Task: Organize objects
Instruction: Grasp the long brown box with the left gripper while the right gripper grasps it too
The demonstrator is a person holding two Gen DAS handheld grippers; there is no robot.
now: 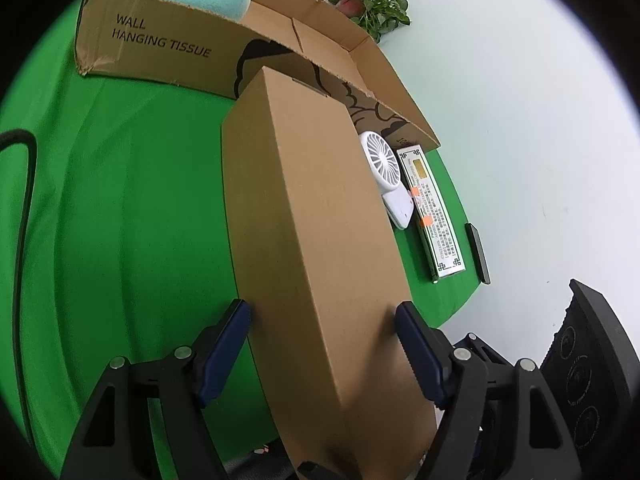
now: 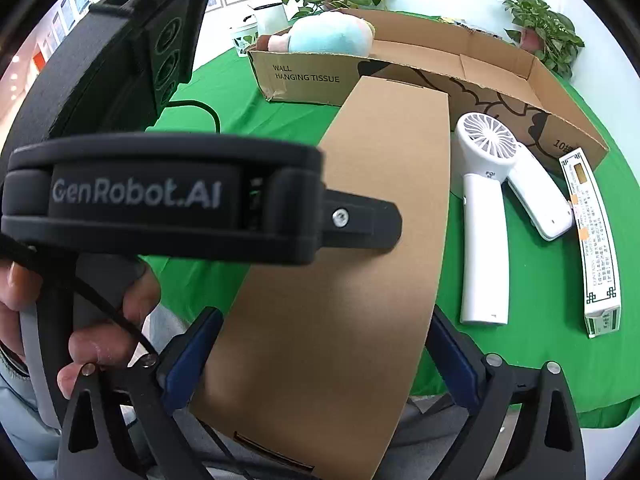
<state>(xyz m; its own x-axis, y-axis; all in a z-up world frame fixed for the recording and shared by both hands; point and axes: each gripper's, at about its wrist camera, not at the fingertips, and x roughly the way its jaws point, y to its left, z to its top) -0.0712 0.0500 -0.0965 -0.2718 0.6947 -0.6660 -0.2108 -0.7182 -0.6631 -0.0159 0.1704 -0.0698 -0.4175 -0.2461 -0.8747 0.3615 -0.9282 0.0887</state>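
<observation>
Between the blue pads of both grippers sits a long, plain brown cardboard box (image 1: pixel 316 240). It lies on the green tablecloth (image 1: pixel 120 208), with its near end sticking out over the table edge. Its far end points at the big open cardboard carton marked "WALL HANGING TISSUE" (image 1: pixel 160 40).

The left gripper (image 1: pixel 322 316) has its jaws on both sides of the long box, and the pads look like they touch the two sides. The right gripper (image 2: pixel 322 344) has its jaws spread very wide around the near end. I cannot tell if its pads press on the box or just stand beside it.

Things could go wrong from here. The box is long and smooth, so if only one gripper pinches well, the far end may dip or swing. Then it could hit the small white hand fan (image 2: pixel 484 216) and the white curved gadget (image 2: pixel 540 200) just beside it, or push the narrow white printed packet (image 2: pixel 596 248).

If the box is lifted too low, it may bump the carton wall. A light-blue soft toy (image 2: pixel 328 36) already lies in the carton.
</observation>
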